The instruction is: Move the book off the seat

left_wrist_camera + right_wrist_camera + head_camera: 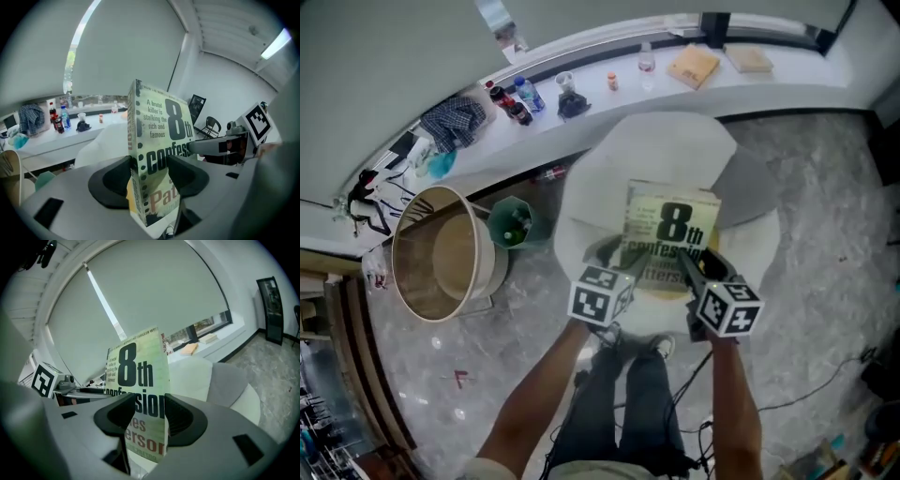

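Note:
A pale green paperback book with a big black "8th" on its cover is held up above the white armchair seat. My left gripper is shut on the book's lower left edge, and in the left gripper view the book stands pinched between the dark pads, with my left gripper closed on its spine side. My right gripper is shut on the lower right edge. In the right gripper view the book rises between the pads of my right gripper.
A white counter runs along the window behind the chair, with bottles, a cup, a folded cloth and other books. A round wooden bin and a green bucket stand at the left of the chair. A cable lies on the floor at the right.

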`<state>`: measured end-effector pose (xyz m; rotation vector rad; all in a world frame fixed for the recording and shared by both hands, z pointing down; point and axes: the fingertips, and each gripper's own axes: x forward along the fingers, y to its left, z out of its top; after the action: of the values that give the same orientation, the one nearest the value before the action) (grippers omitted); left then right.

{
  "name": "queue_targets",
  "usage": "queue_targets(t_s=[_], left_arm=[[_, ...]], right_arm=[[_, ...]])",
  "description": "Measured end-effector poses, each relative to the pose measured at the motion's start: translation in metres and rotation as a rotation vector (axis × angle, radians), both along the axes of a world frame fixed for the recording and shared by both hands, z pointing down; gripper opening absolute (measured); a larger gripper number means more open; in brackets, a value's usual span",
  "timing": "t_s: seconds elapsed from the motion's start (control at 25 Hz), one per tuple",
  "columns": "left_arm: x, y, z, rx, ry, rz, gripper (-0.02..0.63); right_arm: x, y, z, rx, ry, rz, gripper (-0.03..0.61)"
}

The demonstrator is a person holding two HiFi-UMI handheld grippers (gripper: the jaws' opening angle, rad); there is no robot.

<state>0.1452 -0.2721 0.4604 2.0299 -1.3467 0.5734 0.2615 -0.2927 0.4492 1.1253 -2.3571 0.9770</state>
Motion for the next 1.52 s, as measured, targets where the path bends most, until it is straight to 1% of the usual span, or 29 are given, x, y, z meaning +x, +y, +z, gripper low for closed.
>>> queue_targets(t_s=[0.12,0.28,0.36,0.4,0.52,0.64,0.92,1.2,1.32,1.52], left_arm=[[-0.019,-0.002,-0.055,0.052,0.014,-0.047,0.256],[-0.042,0.012,-0.126,0.115,0.018,-0.133,0.256],[-0.047,0.023,-0.152,0.155,0.013,-0.186,0.256],[-0.049,0.029,-0.164,0.173,0.009,-0.214,0.256],[-0.061,0.044,-0.199,0.223,-0.015,-0.285,0.256],[-0.076,0.056,-0.224,0.253,-0.039,-0.339,0.256],[-0.129,0.095,-0.263,0.304,-0.091,-0.492,0.256],[-0.199,0.151,-0.278,0.315,-0.125,-0.658,0.256],[-0.228,0.187,-0.280,0.321,-0.125,-0.732,0.256],[-0.271,0.274,-0.279,0.341,-0.135,-0.837,0.256]], right_arm=[[-0.019,-0.007,-0.060,0.055,-0.016,-0.040,0.207],[-0.044,-0.003,-0.132,0.135,-0.029,-0.118,0.207],[-0.050,0.002,-0.158,0.180,-0.047,-0.159,0.204],[-0.053,0.005,-0.170,0.204,-0.059,-0.180,0.190],[-0.066,0.013,-0.204,0.269,-0.091,-0.238,0.190],[-0.084,0.019,-0.230,0.301,-0.126,-0.287,0.190],[-0.147,0.043,-0.269,0.343,-0.183,-0.434,0.190],[-0.230,0.083,-0.287,0.359,-0.219,-0.599,0.190],[-0.265,0.115,-0.291,0.360,-0.234,-0.667,0.190],[-0.318,0.194,-0.293,0.359,-0.261,-0.766,0.190]])
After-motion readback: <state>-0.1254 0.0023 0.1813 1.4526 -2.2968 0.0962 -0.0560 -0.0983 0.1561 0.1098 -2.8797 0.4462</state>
